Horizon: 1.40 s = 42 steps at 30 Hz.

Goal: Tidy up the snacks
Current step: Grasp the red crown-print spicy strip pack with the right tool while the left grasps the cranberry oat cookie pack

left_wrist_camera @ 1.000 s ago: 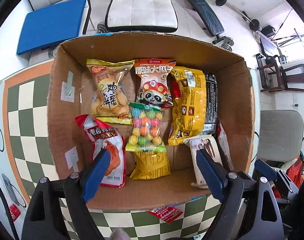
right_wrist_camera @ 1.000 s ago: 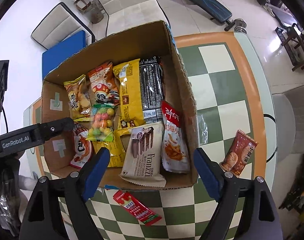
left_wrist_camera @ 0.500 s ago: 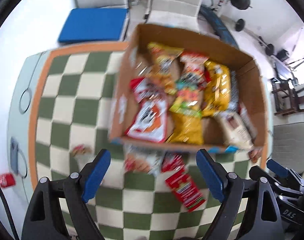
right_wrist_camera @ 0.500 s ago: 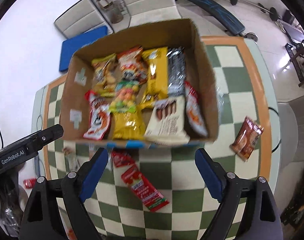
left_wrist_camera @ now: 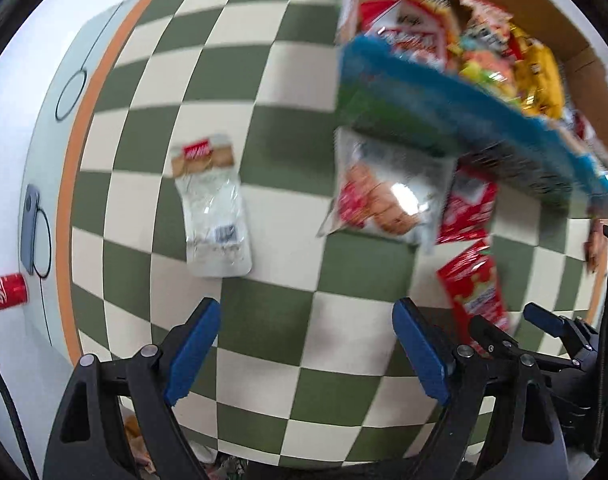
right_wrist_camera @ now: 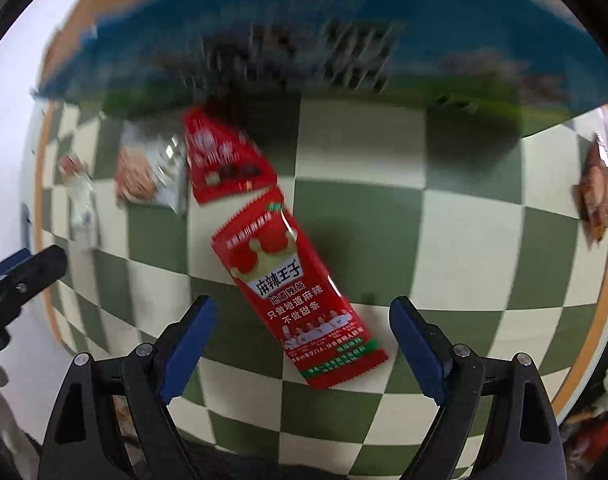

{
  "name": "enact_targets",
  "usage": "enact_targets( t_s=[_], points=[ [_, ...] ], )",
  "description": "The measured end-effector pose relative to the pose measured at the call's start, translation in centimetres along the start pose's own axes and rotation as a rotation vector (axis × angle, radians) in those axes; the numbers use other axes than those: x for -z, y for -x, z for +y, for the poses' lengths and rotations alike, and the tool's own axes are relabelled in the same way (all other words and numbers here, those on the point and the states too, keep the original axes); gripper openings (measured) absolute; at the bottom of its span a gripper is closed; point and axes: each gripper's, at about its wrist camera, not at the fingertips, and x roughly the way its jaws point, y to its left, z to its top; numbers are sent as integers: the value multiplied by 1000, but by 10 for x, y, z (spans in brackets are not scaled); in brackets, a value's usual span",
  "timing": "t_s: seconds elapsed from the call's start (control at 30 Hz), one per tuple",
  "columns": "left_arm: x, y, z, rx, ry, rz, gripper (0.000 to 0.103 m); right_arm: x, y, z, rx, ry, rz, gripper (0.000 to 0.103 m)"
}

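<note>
Packet (right_wrist_camera: 296,292): long, red, crown print, flat | right hand-held gripper (right_wrist_camera: 300,344): apart, empty

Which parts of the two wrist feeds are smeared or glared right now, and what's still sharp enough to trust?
Left wrist: box and the packets beside it smeared, glare on the silver packet; clear packet sharper. Right wrist: box wall heavily blurred; long red packet readable; fisheye bends the checkered table.

The long red packet (right_wrist_camera: 298,300) carries white Chinese print: 麻辣王子 in large characters under a gold crown, then 地道麻辣 and 只做地道麻辣 不做甜条. Print on the other packets and on the red can (left_wrist_camera: 6,291) is too blurred to read.
</note>
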Motion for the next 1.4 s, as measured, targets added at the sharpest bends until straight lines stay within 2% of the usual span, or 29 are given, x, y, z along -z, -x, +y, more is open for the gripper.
enact_targets(
  t_s=[0.23,0.27,0.4,0.5,0.67,0.93,1.07,1.1,1.13,1.23,1.4],
  points=[
    [5,-14,12,0,38,19,88,8,-28,19,137,79,29,89],
    [4,-13,12,6,42,17,88,11,-32,20,146,87,35,81],
    [-8,-11,6,23,32,-4,88,23,-34,22,196,91,1,67],
    [-21,-13,-7,41,-1,-9,88,27,-30,9,166,14,-14,62],
    [-44,-23,-32,46,-49,-4,88,27,-26,-20,90,-124,3,62],
    [-73,-55,-68,15,-108,55,88,32,-31,-33,91,-156,19,62],
    [-71,-62,-74,13,-116,56,85,40,-25,-37,96,-158,25,62],
    [-69,-61,-76,15,-130,45,81,39,-24,-37,98,-157,27,62],
    [-67,-59,-79,31,-140,39,71,31,-27,-34,101,-155,28,62],
    [-60,-53,-87,9,-167,14,65,29,-30,-33,103,-159,30,62],
    [-33,-46,-86,-22,-185,4,62,30,-31,-23,97,-157,32,60]
  ],
)
